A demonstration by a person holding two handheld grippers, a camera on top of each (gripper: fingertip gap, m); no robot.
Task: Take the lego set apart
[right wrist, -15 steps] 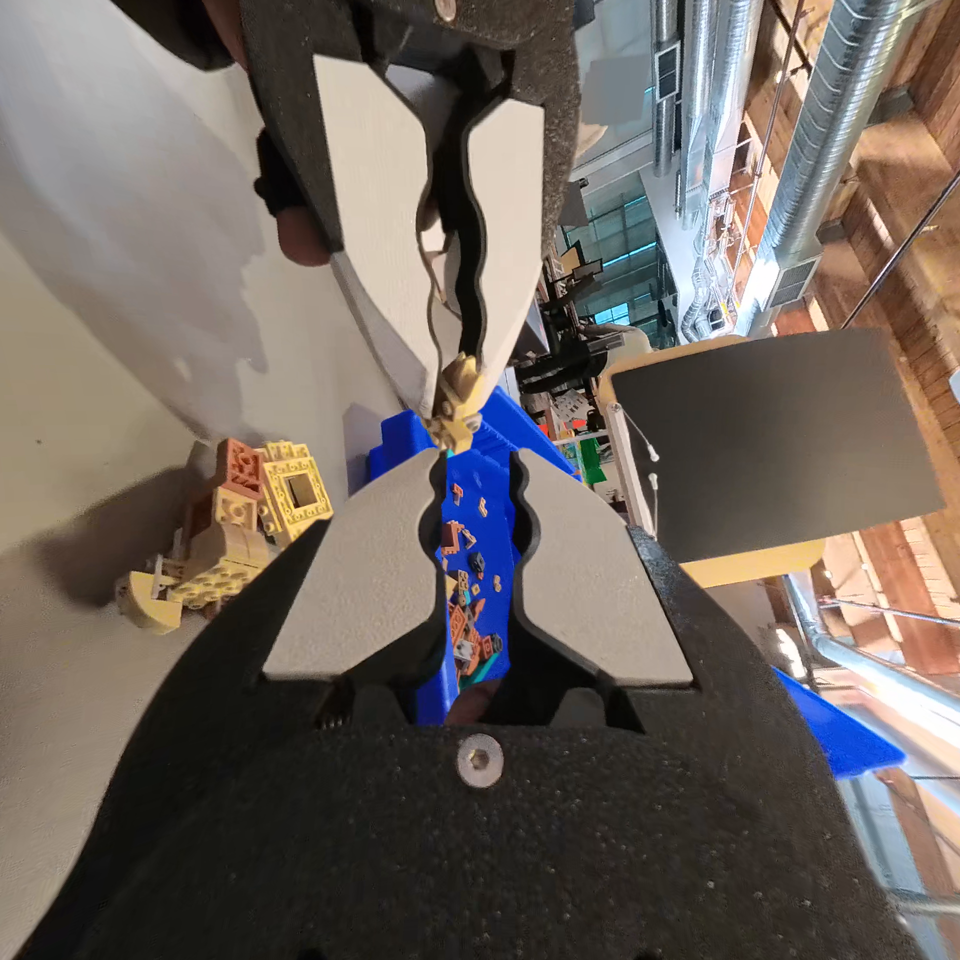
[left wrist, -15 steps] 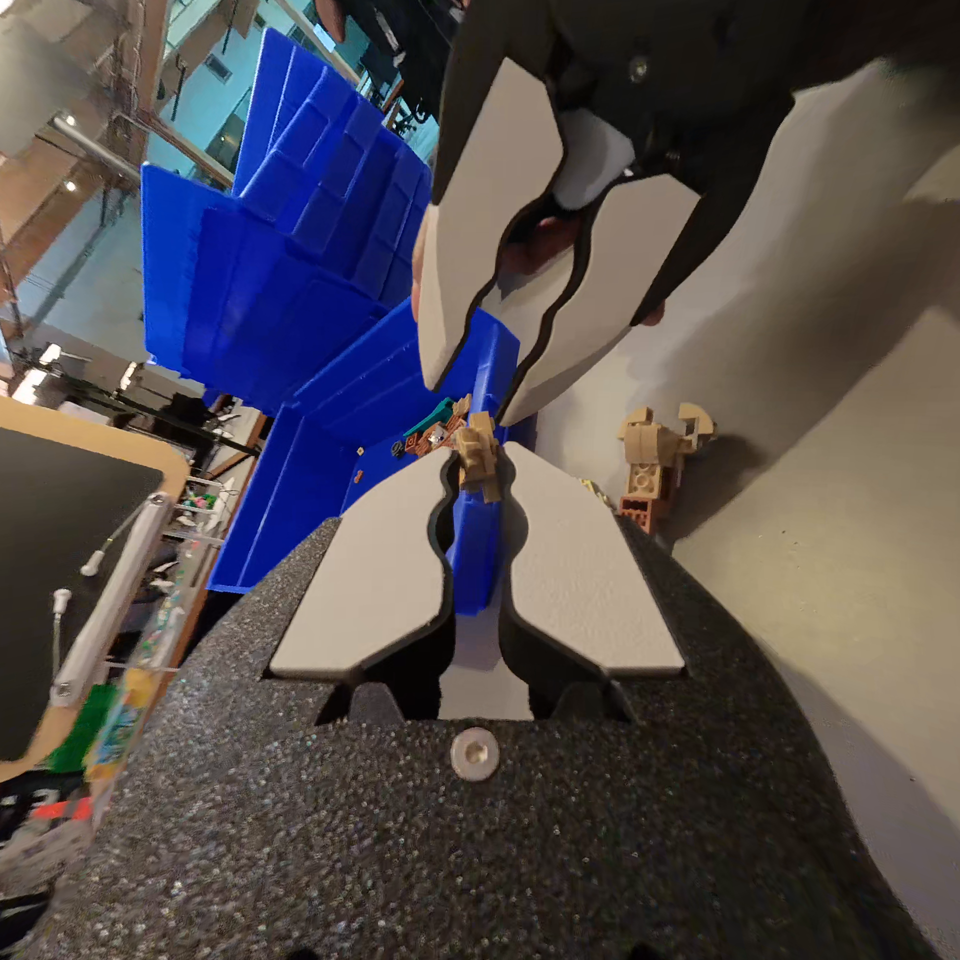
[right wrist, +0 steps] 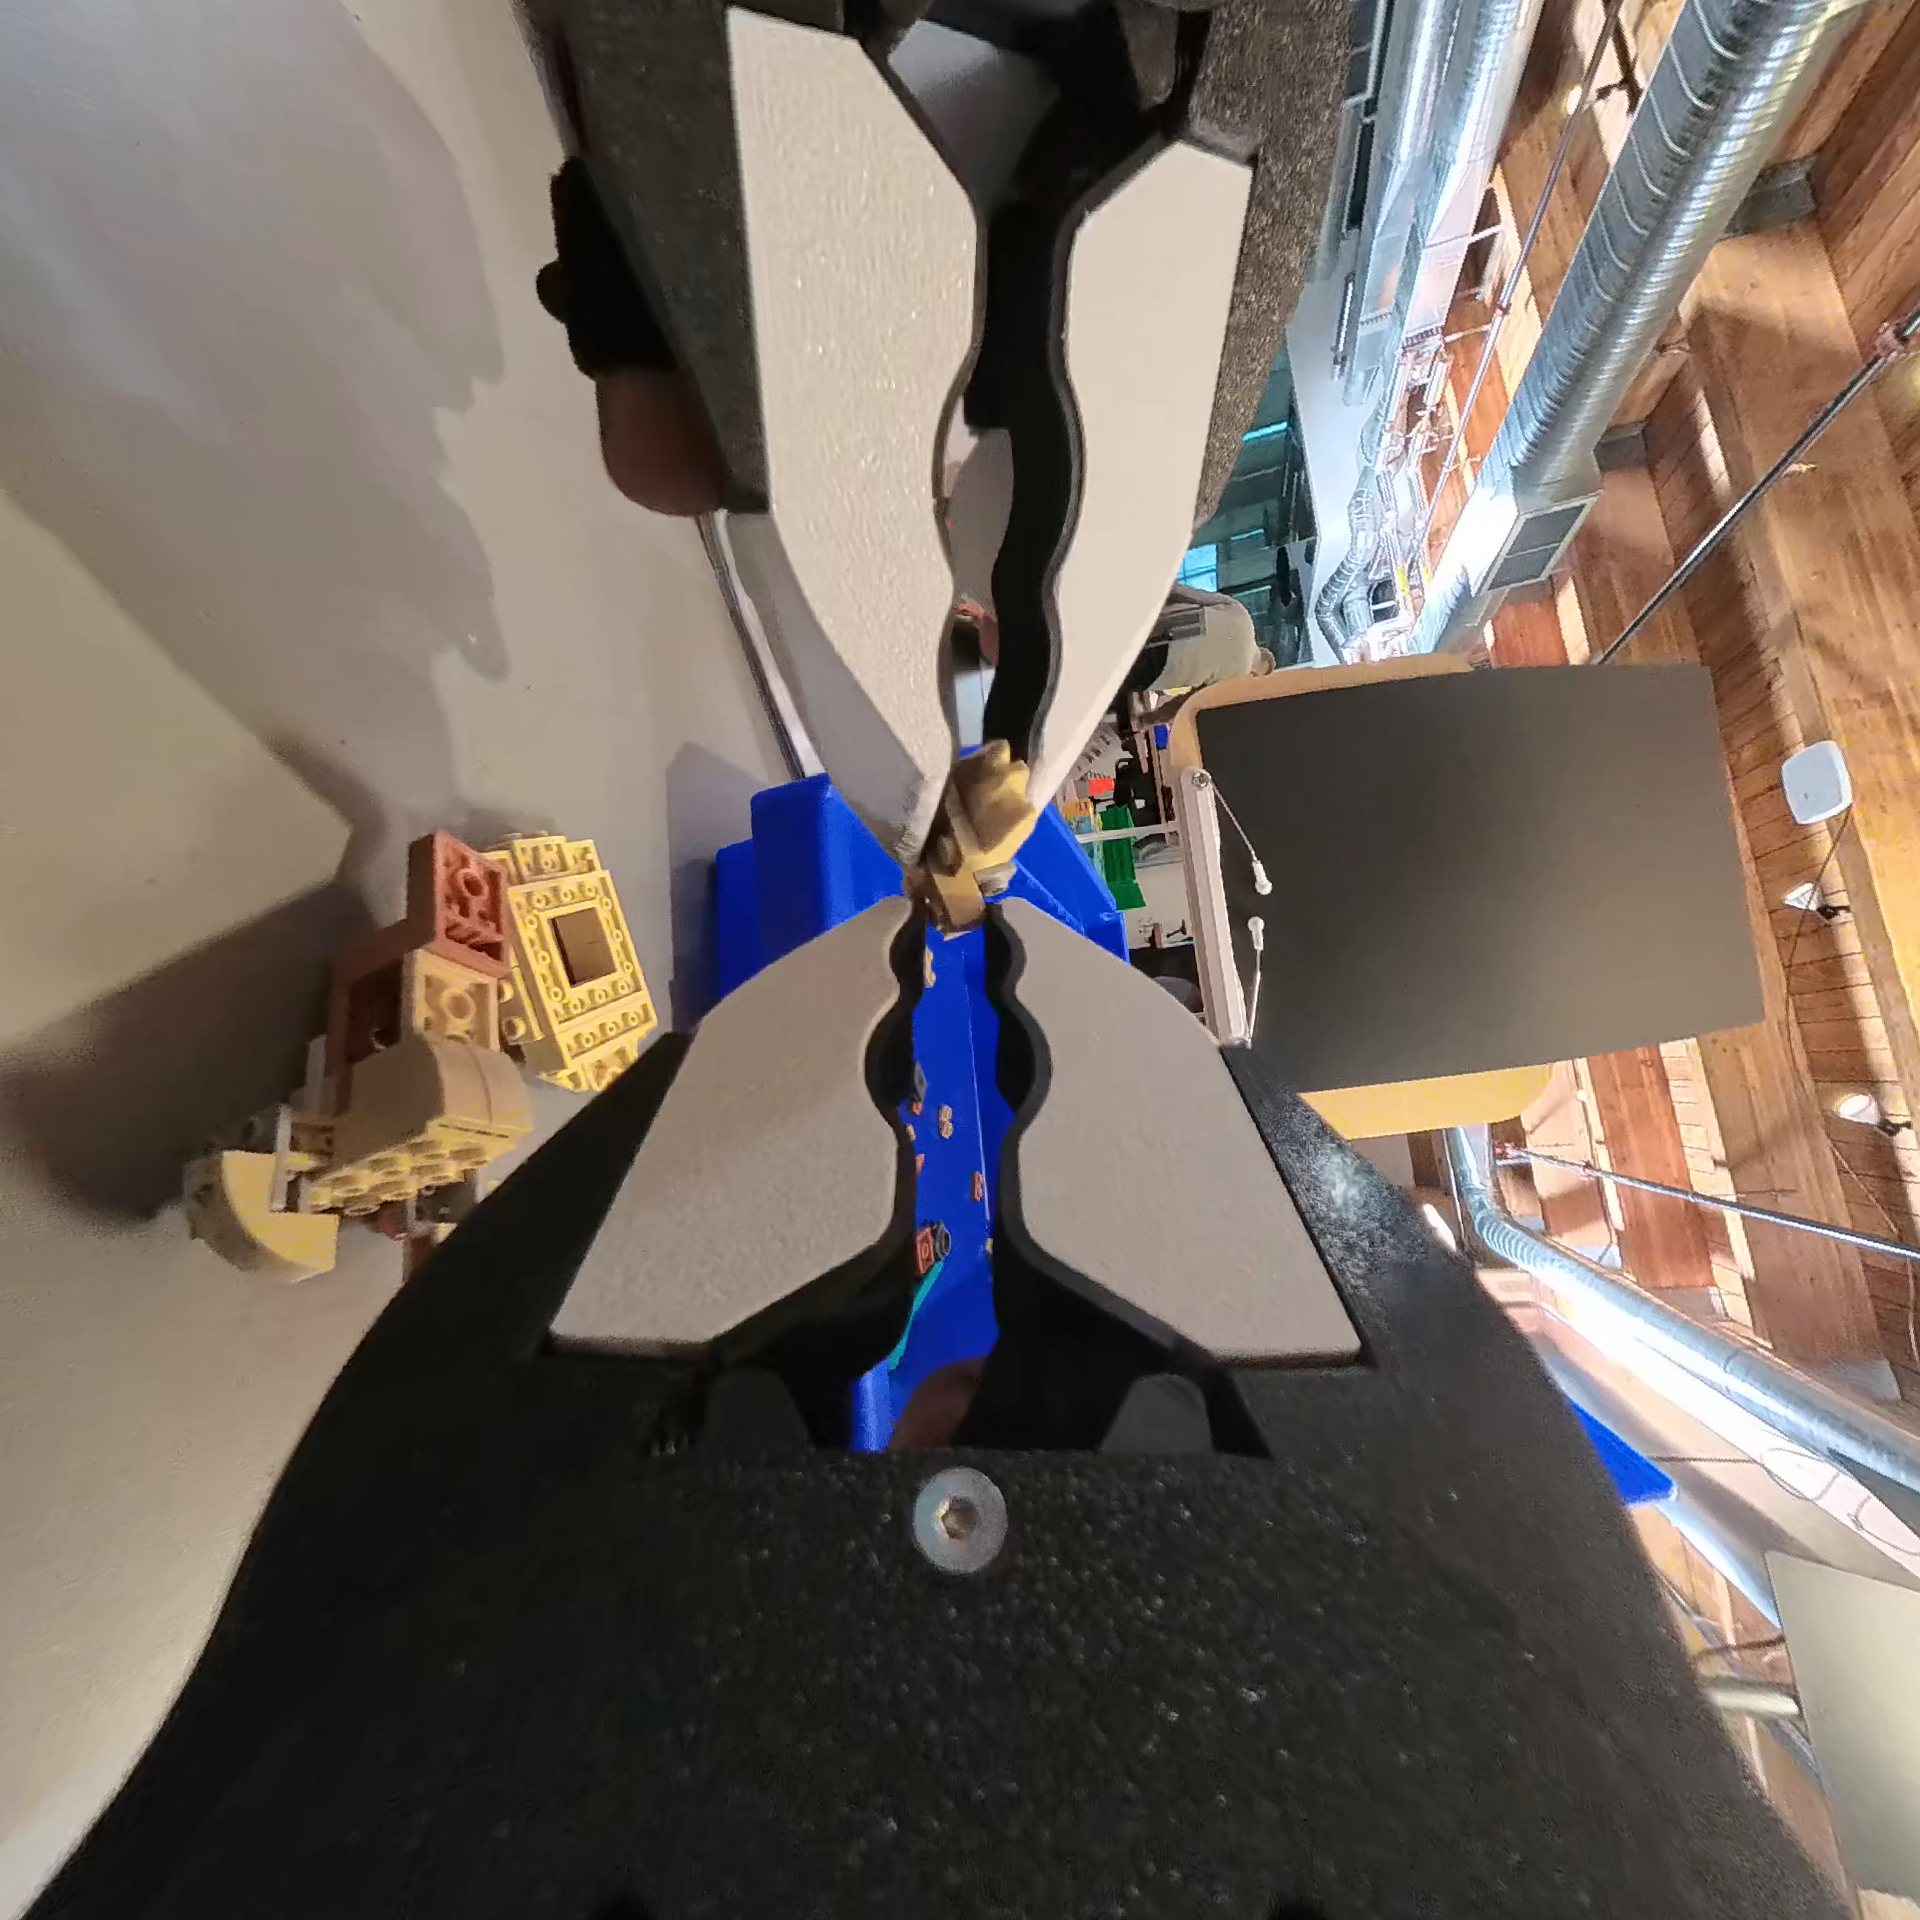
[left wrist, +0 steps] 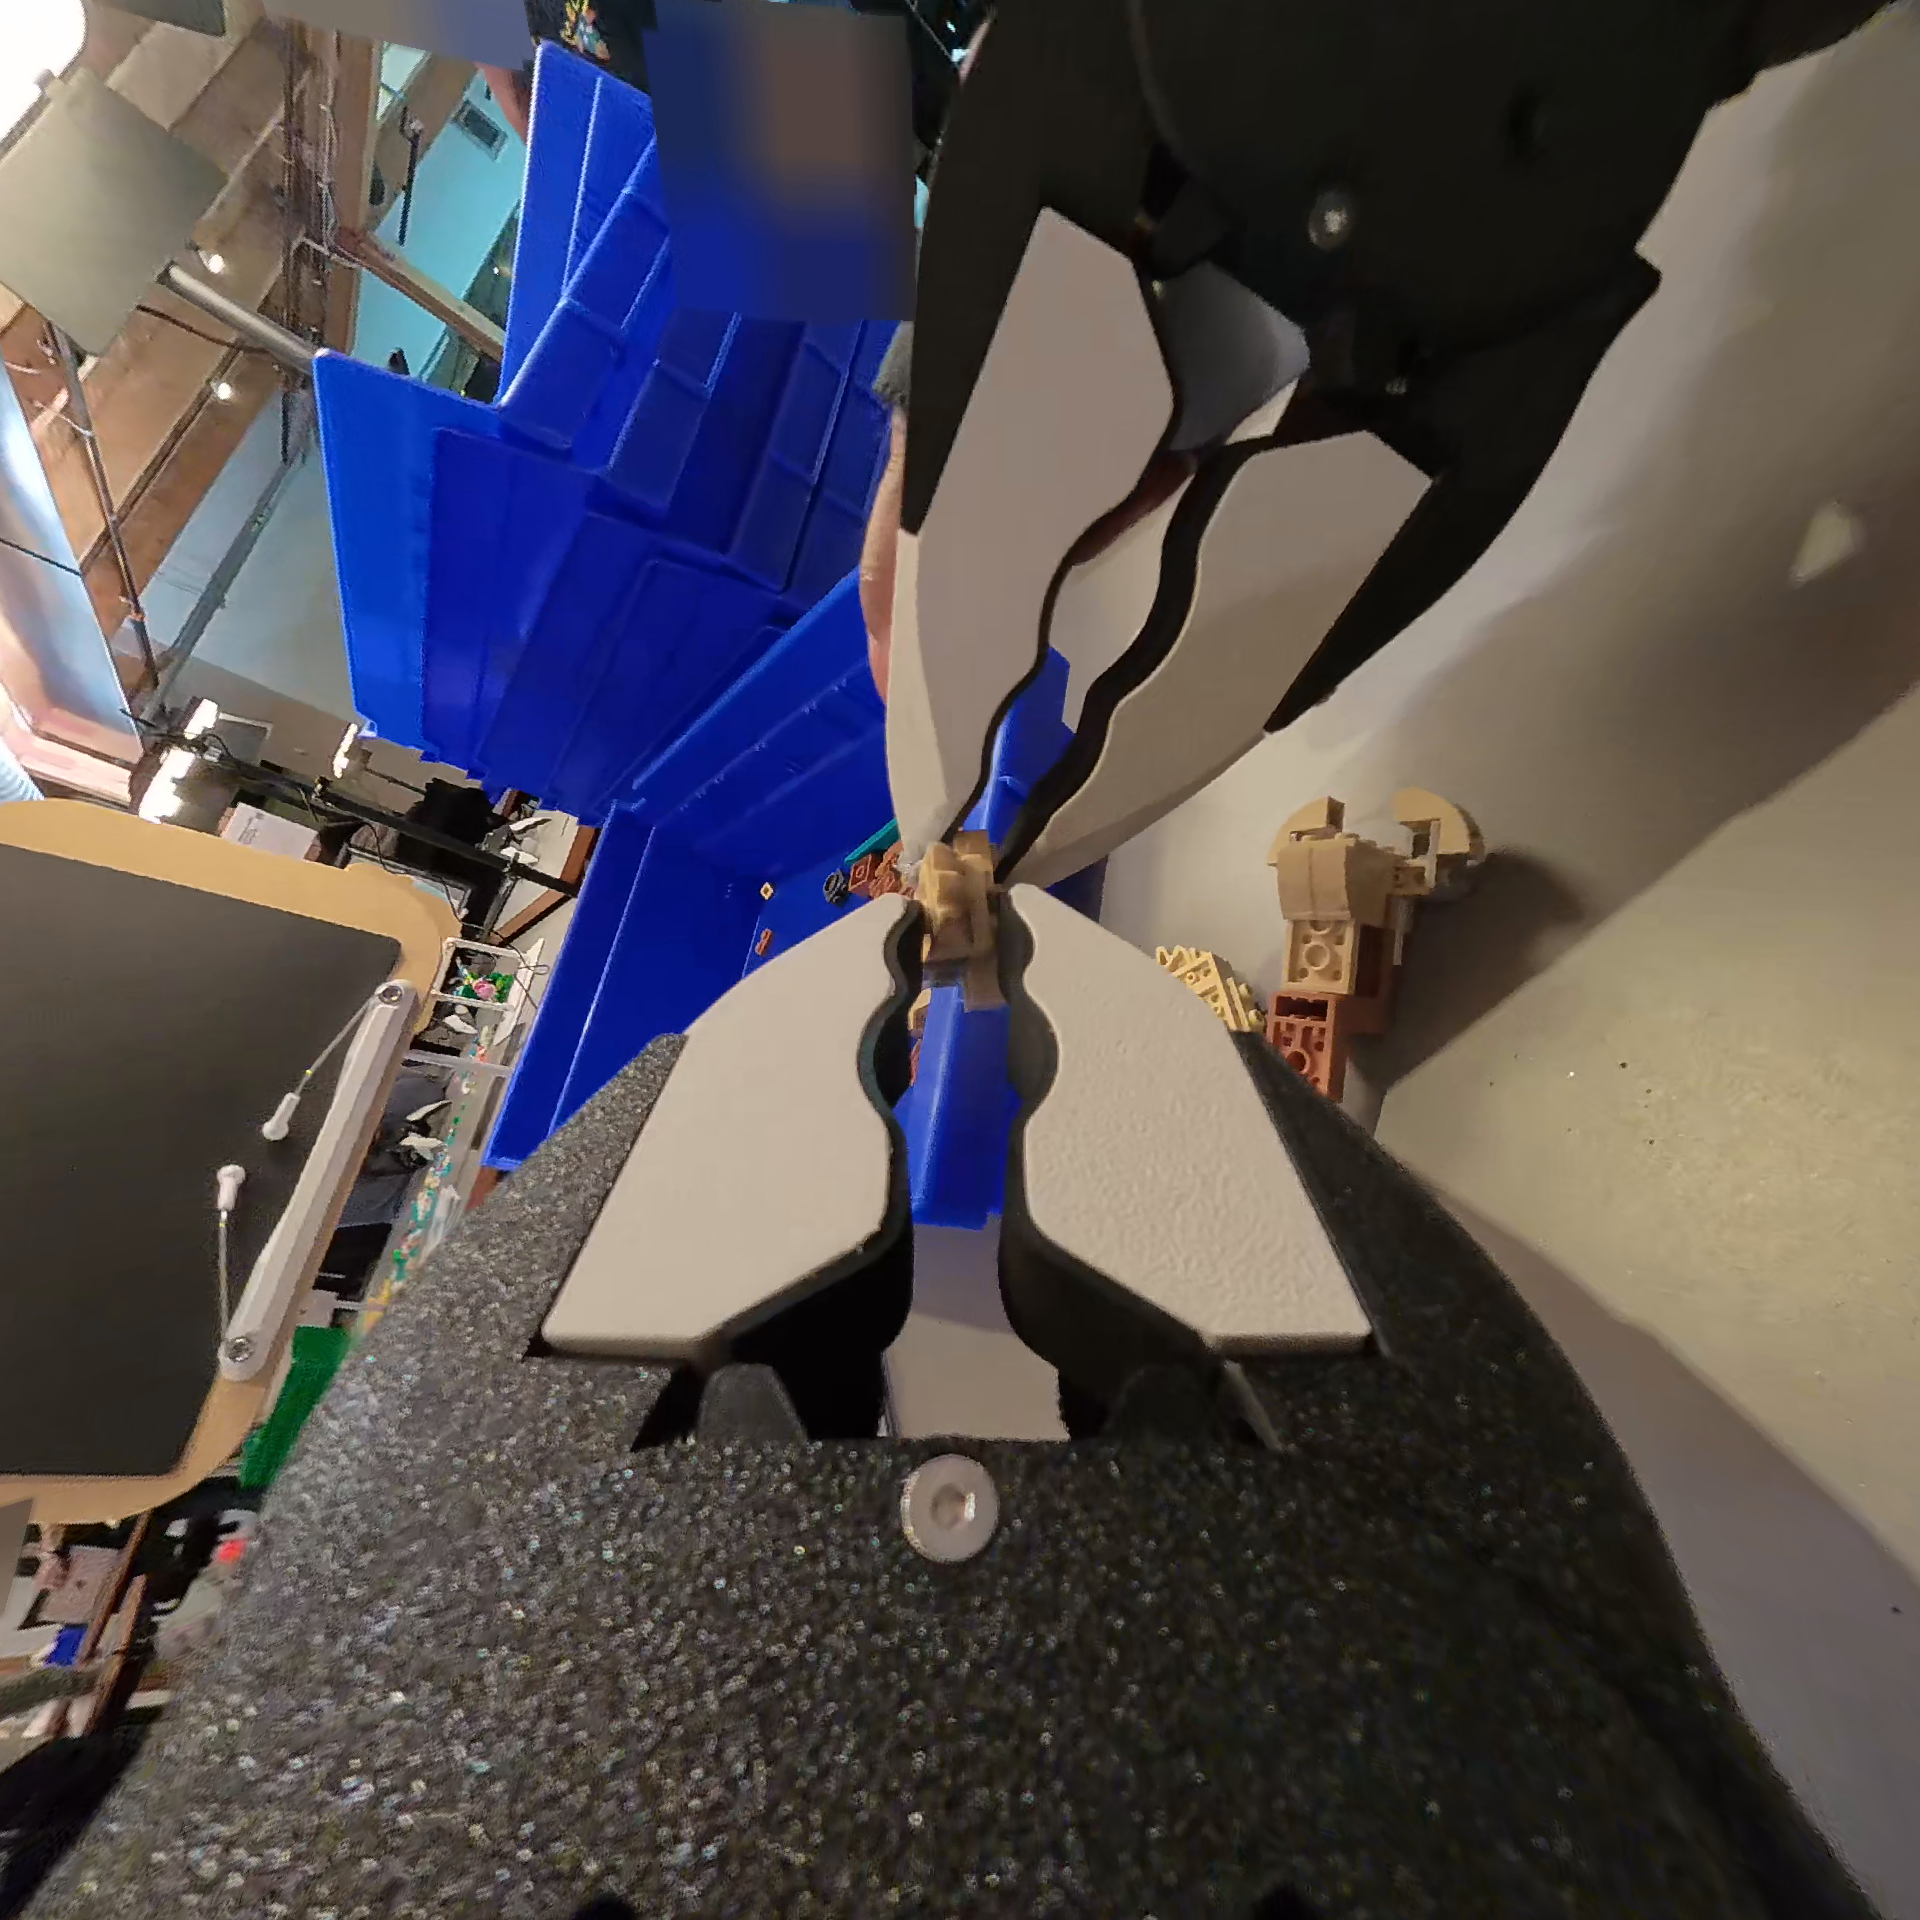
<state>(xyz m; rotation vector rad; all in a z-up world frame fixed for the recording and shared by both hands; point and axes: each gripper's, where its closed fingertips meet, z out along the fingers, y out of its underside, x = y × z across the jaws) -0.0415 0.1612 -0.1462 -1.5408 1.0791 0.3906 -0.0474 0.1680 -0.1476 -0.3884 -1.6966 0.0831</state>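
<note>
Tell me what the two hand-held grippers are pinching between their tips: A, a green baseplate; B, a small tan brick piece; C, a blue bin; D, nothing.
B: the left hand-held gripper and right hand-held gripper meet tip to tip on a small tan brick piece.

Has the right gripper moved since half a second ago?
Yes. In the left wrist view, the right gripper has come down toward the blue bin, its fingertips closing on the tan brick piece.
</note>
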